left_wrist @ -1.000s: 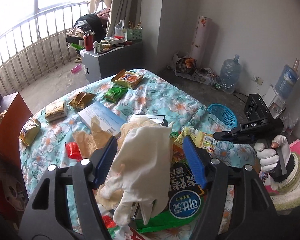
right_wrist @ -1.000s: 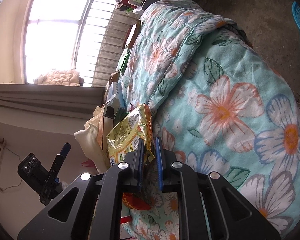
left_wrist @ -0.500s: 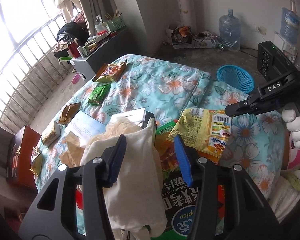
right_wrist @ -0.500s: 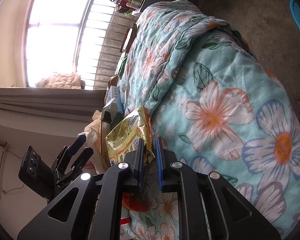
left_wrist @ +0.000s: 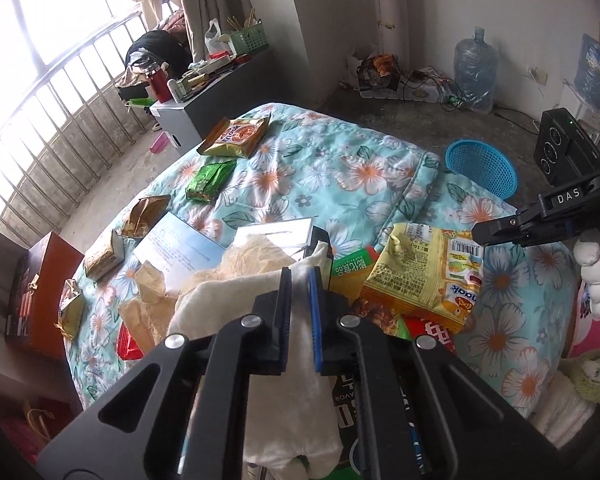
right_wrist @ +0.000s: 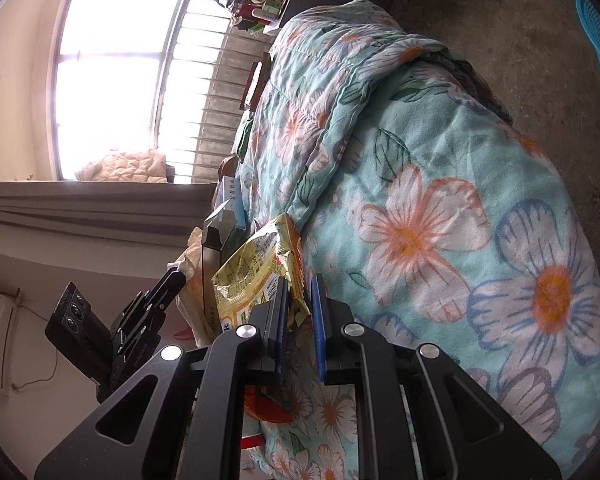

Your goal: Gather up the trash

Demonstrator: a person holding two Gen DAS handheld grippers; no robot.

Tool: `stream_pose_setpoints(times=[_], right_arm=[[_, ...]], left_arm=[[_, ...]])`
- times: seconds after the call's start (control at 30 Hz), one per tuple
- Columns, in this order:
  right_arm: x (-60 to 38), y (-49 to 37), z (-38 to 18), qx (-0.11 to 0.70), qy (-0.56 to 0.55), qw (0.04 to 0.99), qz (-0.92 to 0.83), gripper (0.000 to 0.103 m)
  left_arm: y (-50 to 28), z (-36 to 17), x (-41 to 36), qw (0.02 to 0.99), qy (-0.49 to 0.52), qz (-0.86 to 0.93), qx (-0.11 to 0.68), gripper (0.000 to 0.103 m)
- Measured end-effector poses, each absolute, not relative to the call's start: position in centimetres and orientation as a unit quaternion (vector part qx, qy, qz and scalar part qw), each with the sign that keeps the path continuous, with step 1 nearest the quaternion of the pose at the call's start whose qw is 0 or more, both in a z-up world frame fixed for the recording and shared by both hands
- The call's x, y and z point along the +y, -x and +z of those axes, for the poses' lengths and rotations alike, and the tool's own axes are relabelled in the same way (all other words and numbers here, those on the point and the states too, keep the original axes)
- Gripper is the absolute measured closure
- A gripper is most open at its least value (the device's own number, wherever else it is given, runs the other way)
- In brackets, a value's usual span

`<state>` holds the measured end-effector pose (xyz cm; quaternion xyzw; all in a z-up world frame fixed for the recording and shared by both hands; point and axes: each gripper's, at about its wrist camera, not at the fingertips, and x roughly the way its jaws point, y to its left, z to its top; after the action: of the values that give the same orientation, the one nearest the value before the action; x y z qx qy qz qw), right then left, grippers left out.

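My left gripper [left_wrist: 299, 280] is shut on a white cloth glove [left_wrist: 228, 304] that lies on a heap of wrappers and crumpled paper on the floral bed cover [left_wrist: 340, 168]. My right gripper [right_wrist: 299, 288] is shut on the edge of a yellow snack wrapper [right_wrist: 252, 276]; the same wrapper [left_wrist: 424, 272] shows in the left wrist view, with the right gripper [left_wrist: 485, 236] at its right edge. More wrappers lie on the cover: an orange-gold packet [left_wrist: 236, 138], a green packet [left_wrist: 210, 180] and brown ones [left_wrist: 144, 214].
A blue plastic basket [left_wrist: 480, 168] stands on the concrete floor beyond the bed's far right corner. A cluttered grey cabinet [left_wrist: 204, 92] and balcony railing are behind the bed. Water bottles [left_wrist: 474, 70] stand by the back wall. A red-brown box [left_wrist: 36, 284] is at left.
My left gripper has closed from wide open onto the white glove and come down over the heap. My right gripper has stayed shut on the yellow wrapper.
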<state>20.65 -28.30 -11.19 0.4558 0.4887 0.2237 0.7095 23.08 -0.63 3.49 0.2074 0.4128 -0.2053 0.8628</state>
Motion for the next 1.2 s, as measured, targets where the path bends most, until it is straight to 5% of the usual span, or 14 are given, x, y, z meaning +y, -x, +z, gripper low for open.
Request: stream_pose_setpoints(times=[0.43,0.9,1.2], right_arm=[[-28.2,-20.0,-9.6,0.472,-0.448,0.723,0.232,0.093],[-27.4,-19.5,-1.6,0.395,-0.412,0.772,0.28,0.096],[-16.6,-22.9,-3.0,0.456,-0.307,0.778,0.306,0.096]], left_arm=[[-21.2,8.9,4.5,0.89,-0.058,-0.253,0.375,0.102],[-19.2,9.8,11.7,0.891,0.099,-0.281,0.343,0.102],[-17.5,11.0,14.1,0.892,0.133,-0.301,0.31,0.102]])
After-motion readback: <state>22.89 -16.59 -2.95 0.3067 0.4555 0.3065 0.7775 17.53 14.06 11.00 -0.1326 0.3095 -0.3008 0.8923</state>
